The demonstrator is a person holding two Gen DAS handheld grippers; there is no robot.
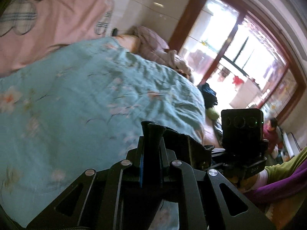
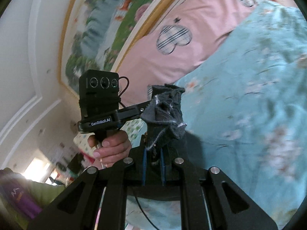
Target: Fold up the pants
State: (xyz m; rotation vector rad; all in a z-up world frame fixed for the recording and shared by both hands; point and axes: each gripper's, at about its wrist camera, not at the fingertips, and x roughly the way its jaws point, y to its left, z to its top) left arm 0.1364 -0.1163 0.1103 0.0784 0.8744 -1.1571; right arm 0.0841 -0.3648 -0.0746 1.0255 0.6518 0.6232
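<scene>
Dark pants (image 2: 165,111) pinched in both grippers' jaws, left gripper (image 1: 151,134), right gripper (image 2: 153,149), teal floral bedspread (image 1: 80,95) beneath

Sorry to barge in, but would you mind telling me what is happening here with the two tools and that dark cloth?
A person is holding a tool in each hand above a bed with a teal floral cover. The left tool and the right tool are each shut on a bunched edge of the dark pants, lifted off the cover. A pink pillow lies at the head of the bed. No fold can be seen yet in either view.
</scene>
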